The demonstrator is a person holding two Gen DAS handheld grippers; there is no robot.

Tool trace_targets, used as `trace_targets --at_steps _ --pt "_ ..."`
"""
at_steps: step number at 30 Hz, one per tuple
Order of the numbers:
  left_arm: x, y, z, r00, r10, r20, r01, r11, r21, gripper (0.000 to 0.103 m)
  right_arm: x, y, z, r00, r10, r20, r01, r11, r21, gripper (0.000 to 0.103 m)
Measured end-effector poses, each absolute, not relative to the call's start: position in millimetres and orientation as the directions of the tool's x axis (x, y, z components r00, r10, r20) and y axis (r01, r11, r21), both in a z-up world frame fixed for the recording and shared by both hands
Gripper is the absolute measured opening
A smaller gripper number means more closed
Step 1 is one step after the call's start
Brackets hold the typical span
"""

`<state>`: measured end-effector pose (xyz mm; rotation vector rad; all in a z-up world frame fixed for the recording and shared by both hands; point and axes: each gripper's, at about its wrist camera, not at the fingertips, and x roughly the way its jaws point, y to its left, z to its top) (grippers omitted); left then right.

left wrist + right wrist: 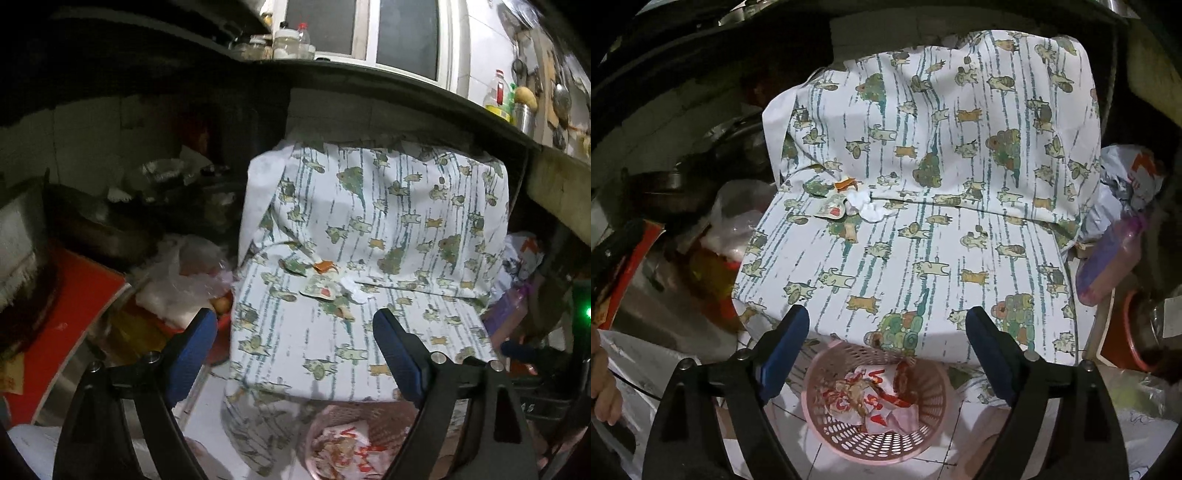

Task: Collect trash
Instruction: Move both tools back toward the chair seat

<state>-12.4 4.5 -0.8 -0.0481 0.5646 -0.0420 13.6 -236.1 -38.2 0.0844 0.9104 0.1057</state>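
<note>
Cluttered kitchen, draped seat (pixel 923 258): I saw scraps (pixel 849 206) left; basket (pixel 827 417) part-filled; both tongs (pixel 295 332) (pixel 886 328) wide, empty.

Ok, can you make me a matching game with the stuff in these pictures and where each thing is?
Things:
1. pink basket
2. white tissue
3. orange scrap
4. purple container

Places:
A. on the cloth, by the fold, nearest the back
B. on the floor below the cloth's front edge
C. right of the cloth
D. crumpled on the cloth, beside a wrapper

Pairs: 1-B, 2-D, 3-A, 4-C
</note>
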Motion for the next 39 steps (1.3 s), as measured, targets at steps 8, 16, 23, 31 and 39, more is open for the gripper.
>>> trace_targets --at_steps 8,16,23,31,39 --pt "-20 2 4 0.861 -0.057 -0.506 0.044 0.998 -0.038 0.092 8 -234 -33 0.645 0.098 -0.758 -0.061 0.995 0.076 0.085" --pt "-28 14 15 0.903 0.043 -0.428 -0.067 0.997 -0.041 0.103 16 -241 -43 0.595 0.060 -0.802 -0.023 0.998 0.057 0.052" --pt "-4 18 44 0.900 0.023 -0.435 -0.025 1.000 0.001 0.103 26 -244 -11 0.643 0.067 -0.763 -0.053 0.998 0.043 0.069" --pt "51 22 100 0.899 -0.062 -0.433 0.041 0.997 -0.059 0.103 70 -255 60 0.761 0.013 -0.649 -0.034 0.999 -0.019 0.096" --pt "109 16 124 0.920 -0.039 -0.390 0.021 0.999 -0.050 0.103 129 -262 98 0.821 -0.006 -0.571 0.001 1.000 -0.009 0.099"
